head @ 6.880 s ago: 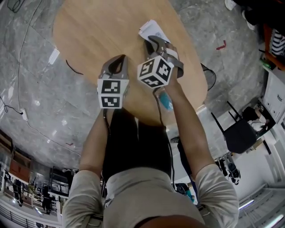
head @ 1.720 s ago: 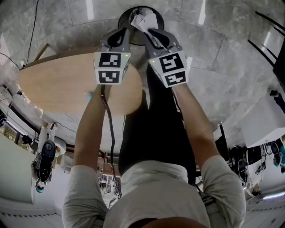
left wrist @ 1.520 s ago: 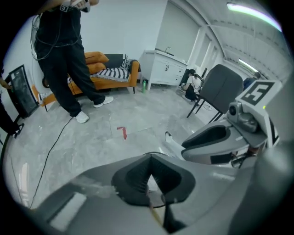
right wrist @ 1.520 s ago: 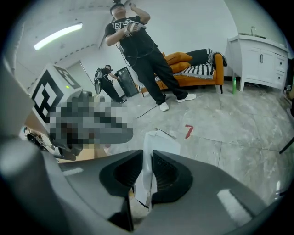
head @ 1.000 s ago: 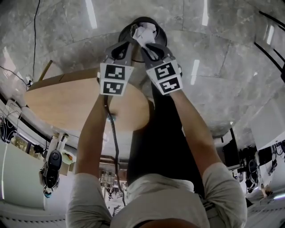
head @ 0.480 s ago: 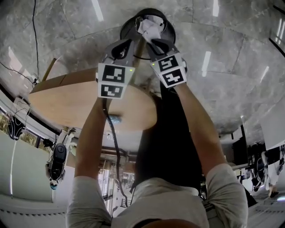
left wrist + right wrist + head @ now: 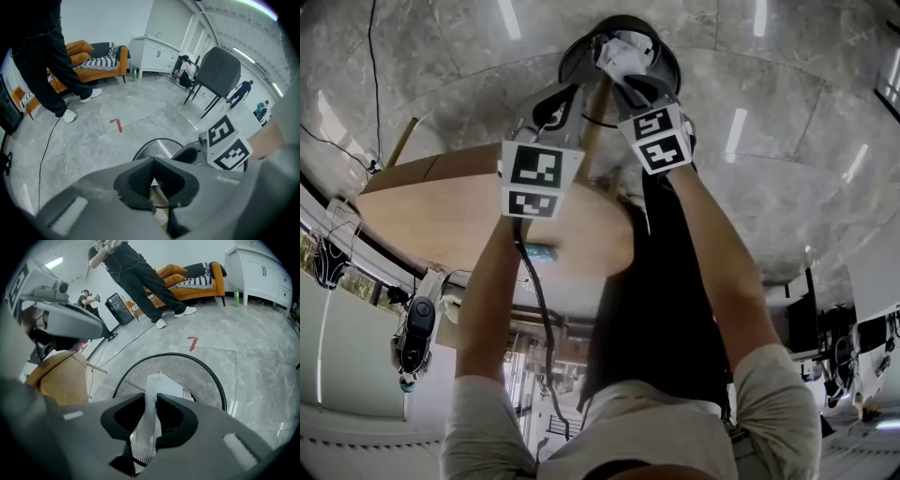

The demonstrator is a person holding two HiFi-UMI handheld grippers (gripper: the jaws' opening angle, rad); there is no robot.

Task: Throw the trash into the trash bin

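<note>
A black mesh trash bin (image 7: 579, 58) (image 7: 216, 380) stands on the grey floor just past the round wooden table (image 7: 441, 211). A crumpled white paper (image 7: 624, 52) (image 7: 156, 386) stands upright between the jaws of my right gripper (image 7: 628, 82) (image 7: 150, 404), right above the bin's mouth. Those jaws have just been opening, and the paper stays loosely between them. My left gripper (image 7: 565, 94) (image 7: 153, 165) hovers beside it at the bin's left edge, its tips meeting with nothing in them. From the left gripper view, only the bin's rim (image 7: 146, 144) shows.
White scraps lie in the bin. A person (image 7: 136, 273) stands on the floor beyond it, near an orange sofa (image 7: 197, 275) (image 7: 93, 56). A dark chair (image 7: 218, 70) and white cabinets (image 7: 154, 54) stand further off. A cable (image 7: 47, 140) trails over the floor.
Both grippers have come closer to the bin, and my right gripper has sunk with the paper toward the bin's mouth. The left gripper has hardly moved.
</note>
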